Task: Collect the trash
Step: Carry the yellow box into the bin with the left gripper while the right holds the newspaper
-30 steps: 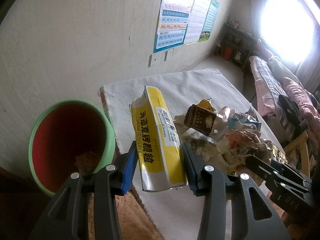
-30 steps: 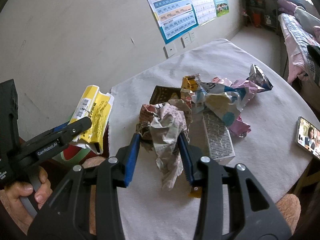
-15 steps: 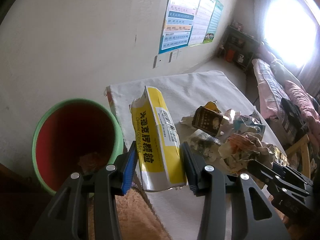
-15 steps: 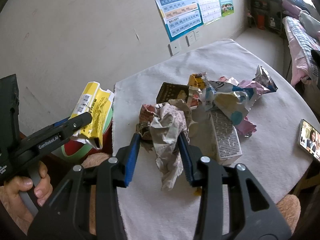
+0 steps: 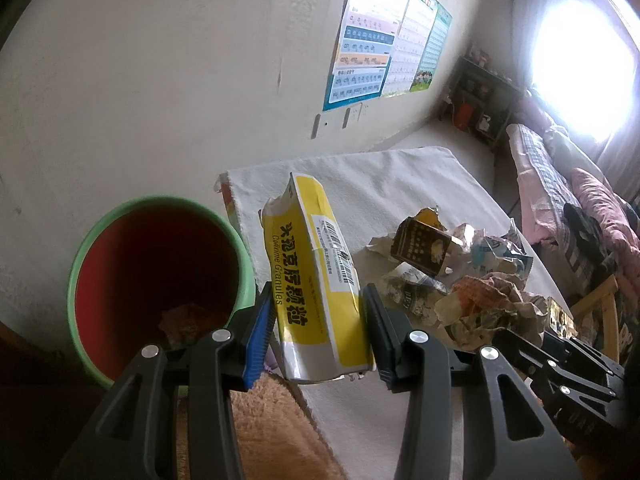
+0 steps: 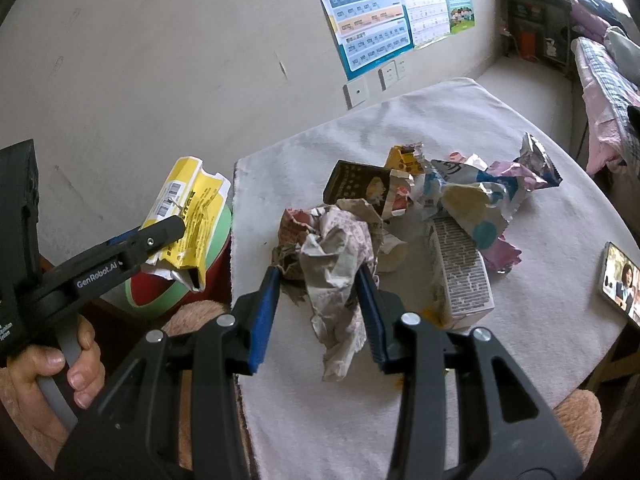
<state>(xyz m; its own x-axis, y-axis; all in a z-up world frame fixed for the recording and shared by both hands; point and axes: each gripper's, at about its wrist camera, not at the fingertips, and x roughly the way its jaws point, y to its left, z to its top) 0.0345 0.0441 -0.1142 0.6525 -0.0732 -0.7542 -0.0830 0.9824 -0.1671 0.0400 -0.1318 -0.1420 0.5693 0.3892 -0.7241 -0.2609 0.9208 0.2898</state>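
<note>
My left gripper is shut on a yellow and white medicine box and holds it in the air beside the table's left edge, just right of the green bin with a red inside. The box also shows in the right wrist view, above the bin. My right gripper is shut on a crumpled newspaper wad held over the white-covered table. A pile of wrappers, a dark box and a white carton lie beyond it.
A phone with a lit screen lies at the table's right edge. A wall with posters stands behind the table. A bed is at the far right. A tan fuzzy cushion sits below the table's near edge.
The left gripper with the yellow box has drifted left toward the bin, which now sits more centrally in its view. The right gripper keeps its hold on the newspaper wad, barely moving.
</note>
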